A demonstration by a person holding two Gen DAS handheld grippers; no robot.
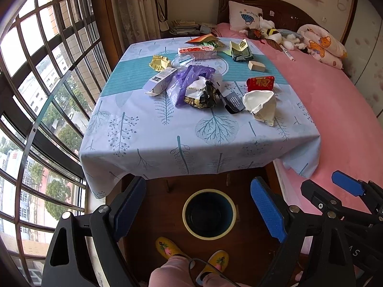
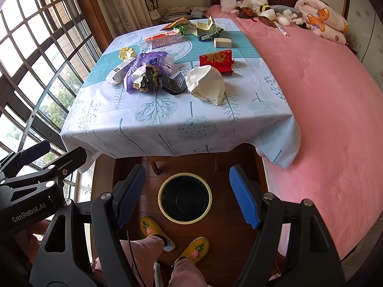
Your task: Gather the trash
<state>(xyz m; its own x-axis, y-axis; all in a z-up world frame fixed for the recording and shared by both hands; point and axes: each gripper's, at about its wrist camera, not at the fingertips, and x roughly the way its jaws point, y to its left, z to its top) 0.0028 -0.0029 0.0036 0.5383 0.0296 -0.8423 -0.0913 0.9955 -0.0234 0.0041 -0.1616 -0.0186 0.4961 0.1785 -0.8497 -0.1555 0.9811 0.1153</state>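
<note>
At the far left, a tall barred window [image 1: 36,95] curves round the scene, and next to it stands a table under a pale blue tablecloth [image 1: 186,143] printed with leaves and trees. The trash lies scattered over the far half of that cloth: from the left, a crumpled yellow wrapper [image 1: 159,62], a white carton [image 1: 160,81] on its side, a purple plastic bag [image 1: 191,83] with dark crumpled wrappers [image 1: 203,95] touching it, a flat black packet [image 1: 233,101], a crumpled white paper bag [image 1: 261,104] and, just behind that, a red packet [image 1: 260,83]. Farther back are a long pink-and-white box [image 1: 197,53], a torn green carton [image 1: 240,50] and a small cream box [image 1: 256,66] (what the printing on any of them says cannot be read). On the wooden floor in front of the table stands a round bin [image 1: 209,214] with a pale rim, and nothing shows inside it. The left gripper [image 1: 198,211] hangs above the bin, jaws spread wide, with nothing between them. The right gripper [image 2: 186,197], beside it, is also spread wide and holds nothing. Below are a person's yellow slippers [image 2: 153,229]. To the right lies a bed with a pink cover [image 2: 323,95].
</note>
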